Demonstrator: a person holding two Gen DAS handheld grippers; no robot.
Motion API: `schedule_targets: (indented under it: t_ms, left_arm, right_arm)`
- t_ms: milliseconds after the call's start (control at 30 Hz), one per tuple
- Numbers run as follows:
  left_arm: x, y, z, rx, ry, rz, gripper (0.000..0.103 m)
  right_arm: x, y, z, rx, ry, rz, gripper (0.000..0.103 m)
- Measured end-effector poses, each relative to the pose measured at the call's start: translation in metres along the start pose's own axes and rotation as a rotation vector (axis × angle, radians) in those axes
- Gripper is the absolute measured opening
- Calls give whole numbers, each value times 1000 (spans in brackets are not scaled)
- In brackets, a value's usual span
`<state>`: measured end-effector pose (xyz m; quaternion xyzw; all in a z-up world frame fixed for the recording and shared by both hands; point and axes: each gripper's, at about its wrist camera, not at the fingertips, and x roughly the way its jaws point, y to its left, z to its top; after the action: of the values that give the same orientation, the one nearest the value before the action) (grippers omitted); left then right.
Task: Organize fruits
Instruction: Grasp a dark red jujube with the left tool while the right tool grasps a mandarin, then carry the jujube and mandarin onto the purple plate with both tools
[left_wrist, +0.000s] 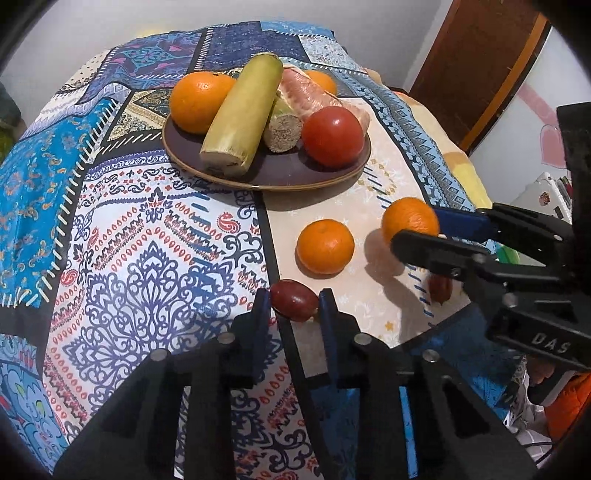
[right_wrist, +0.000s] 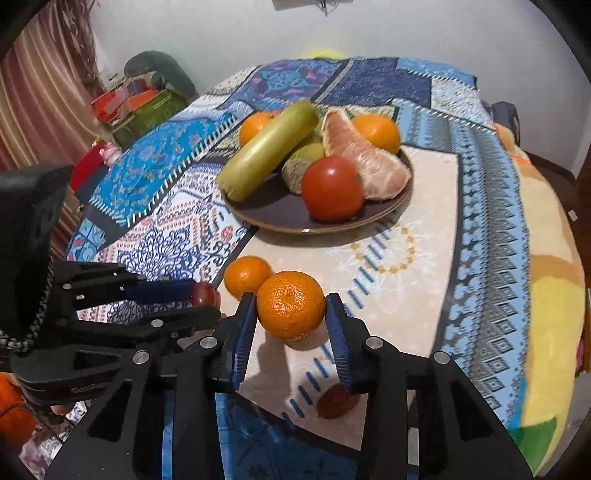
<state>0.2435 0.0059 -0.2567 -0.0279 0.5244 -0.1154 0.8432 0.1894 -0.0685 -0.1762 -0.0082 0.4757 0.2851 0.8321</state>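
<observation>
A brown plate (left_wrist: 288, 177) (right_wrist: 280, 218) holds two oranges, a green cut stalk (left_wrist: 243, 114), a pomelo piece (right_wrist: 365, 162) and a red tomato (left_wrist: 332, 136) (right_wrist: 332, 188). My left gripper (left_wrist: 291, 306) (right_wrist: 201, 301) is shut on a small dark red date (left_wrist: 293, 304) (right_wrist: 205, 294). My right gripper (right_wrist: 291, 312) (left_wrist: 424, 227) is shut on an orange (right_wrist: 291, 304) (left_wrist: 408, 219), lifted off the cloth. A loose orange (left_wrist: 325, 246) (right_wrist: 246, 276) lies between them. A second date (left_wrist: 439, 288) (right_wrist: 336, 402) lies under the right gripper.
A patterned blue patchwork cloth (left_wrist: 147, 258) (right_wrist: 424, 258) covers the round table. A yellow blanket (right_wrist: 546, 295) hangs at the right edge. Boxes and a green container (right_wrist: 147, 110) stand beyond the table's left side. A brown door (left_wrist: 480, 66) is behind.
</observation>
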Motion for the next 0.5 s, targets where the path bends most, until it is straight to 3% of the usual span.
schedule_targets:
  t_ms: [500]
  left_arm:
    - [-44,29,27,-55,-129,49,26]
  right_arm:
    - [-15,4,30,-26,-78,-25,35]
